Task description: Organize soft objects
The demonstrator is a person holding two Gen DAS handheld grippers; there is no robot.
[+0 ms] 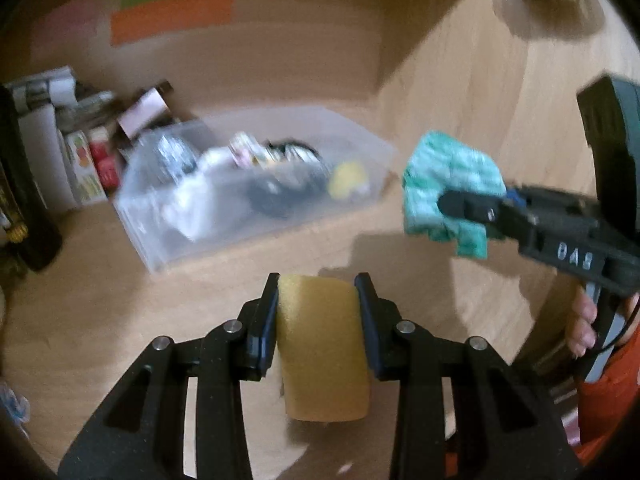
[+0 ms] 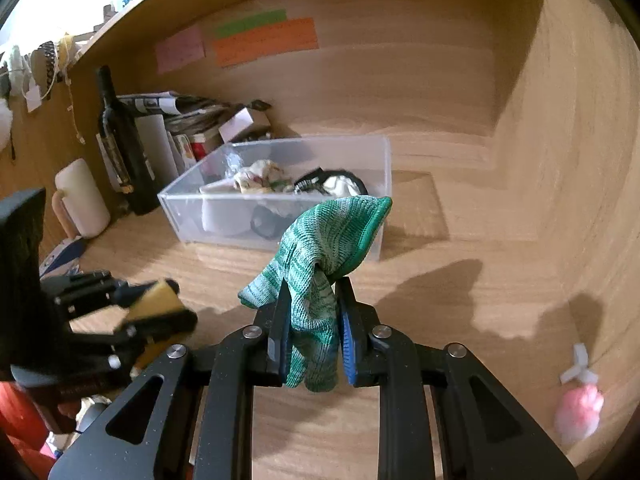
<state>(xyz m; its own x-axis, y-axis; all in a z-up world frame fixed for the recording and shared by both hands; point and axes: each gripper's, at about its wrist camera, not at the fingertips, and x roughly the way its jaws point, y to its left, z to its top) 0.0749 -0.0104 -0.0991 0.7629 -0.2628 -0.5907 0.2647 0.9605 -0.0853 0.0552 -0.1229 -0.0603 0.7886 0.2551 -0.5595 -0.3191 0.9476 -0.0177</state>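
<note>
In the left wrist view, a stack of boxes and papers is seen blurred at the left edge of the frame, against the wooden back wall. Right of it, at center, a clear plastic bin is set on the wooden desk, with soft items piled inside, a yellow one among them. At lower center, a yellow sponge is pinched between the jaws of the left gripper, its foam squeezed from both sides and raised off the desk. At the right of the frame, a green knitted cloth is clamped in the right gripper, held in the air just right of the bin.

In the right wrist view, a cream mug and a dark wine bottle are shown at the left, beside the stacked papers. Below them, at lower left, the left gripper is caught in motion blur with the yellow sponge between its fingers. On the back wall, at upper center, pink, green and orange paper notes are stuck. The clear plastic bin is seen at center, holding a white item, a patterned cloth and dark straps. In front of it, the green knitted cloth is gripped by the narrowed jaws of the right gripper, its upper part flopped toward the bin and its lower end hanging between the blue-padded fingers. At lower right, a pink bundle with a white clip is seen at the side wall.
</note>
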